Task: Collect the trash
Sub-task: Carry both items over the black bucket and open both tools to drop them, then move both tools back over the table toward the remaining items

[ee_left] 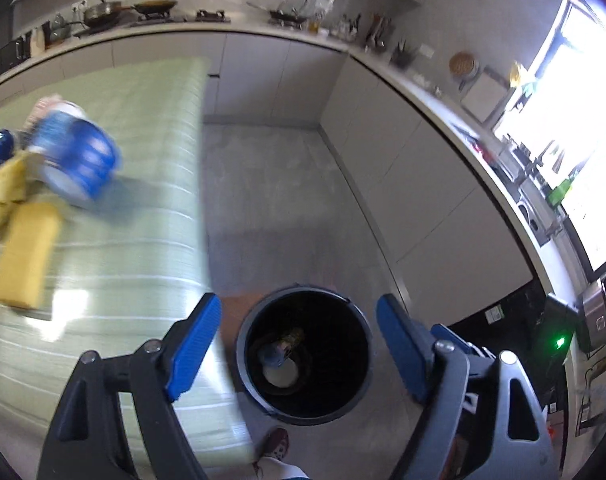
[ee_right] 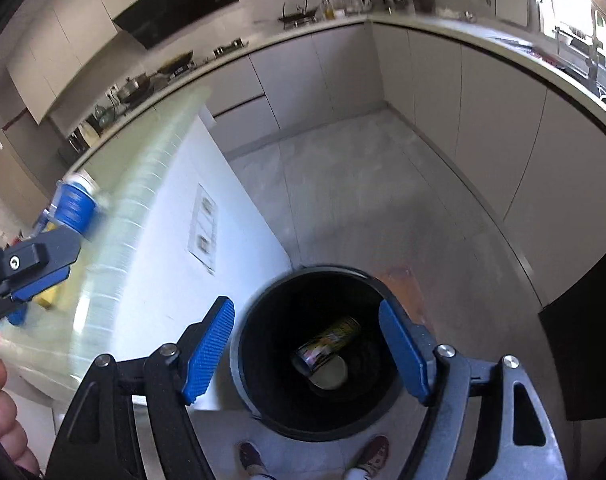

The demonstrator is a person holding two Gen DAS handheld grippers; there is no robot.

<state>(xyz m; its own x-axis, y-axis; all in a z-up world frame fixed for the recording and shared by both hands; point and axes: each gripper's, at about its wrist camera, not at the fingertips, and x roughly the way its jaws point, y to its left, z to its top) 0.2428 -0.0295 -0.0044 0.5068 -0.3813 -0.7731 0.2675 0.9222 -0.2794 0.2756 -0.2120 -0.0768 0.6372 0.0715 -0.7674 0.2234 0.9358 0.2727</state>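
bin (ee_right: 315, 420) right of table (ee_left: 151, 208) | can (ee_right: 329, 344) inside (on floor)

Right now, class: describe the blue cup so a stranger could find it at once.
Start at the table with the pale green cloth. Near its left end, the blue cup lies tipped over beside a yellow sponge. It is the only round, blue-and-white thing there; the sponge is a plain yellow block.

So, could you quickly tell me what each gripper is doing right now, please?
Left gripper: open, holding nothing, above the trash bin.
Right gripper: open, holding nothing, above the same bin.
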